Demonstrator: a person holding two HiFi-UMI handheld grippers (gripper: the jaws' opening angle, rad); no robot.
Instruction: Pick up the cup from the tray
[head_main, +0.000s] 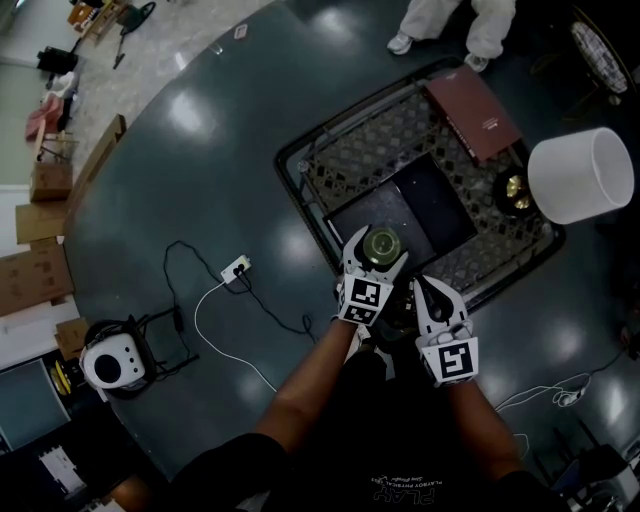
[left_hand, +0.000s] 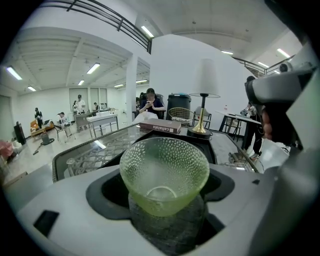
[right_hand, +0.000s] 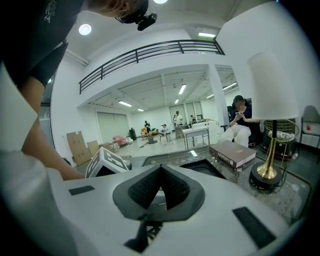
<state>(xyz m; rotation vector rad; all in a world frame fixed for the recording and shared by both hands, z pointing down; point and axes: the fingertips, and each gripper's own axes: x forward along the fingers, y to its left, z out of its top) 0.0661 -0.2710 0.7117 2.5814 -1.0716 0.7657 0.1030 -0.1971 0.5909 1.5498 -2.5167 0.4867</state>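
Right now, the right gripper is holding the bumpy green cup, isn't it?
Not quite. The left gripper holds the green cup between its jaws, as the left gripper view shows. The right gripper is shut, with nothing in it.

You face dark glossy bench (head_main: 150, 170); cardboard boxes (head_main: 35, 265) left edge; white lamp shade (head_main: 580, 175) right; pale floor (head_main: 170, 40) upper left.

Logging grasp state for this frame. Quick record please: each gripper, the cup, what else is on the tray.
left gripper: shut on cup
right gripper: shut, empty
cup: green glass, upright, over the near edge of the tray
also on tray: book, lamp
cup clear of tray: cannot tell
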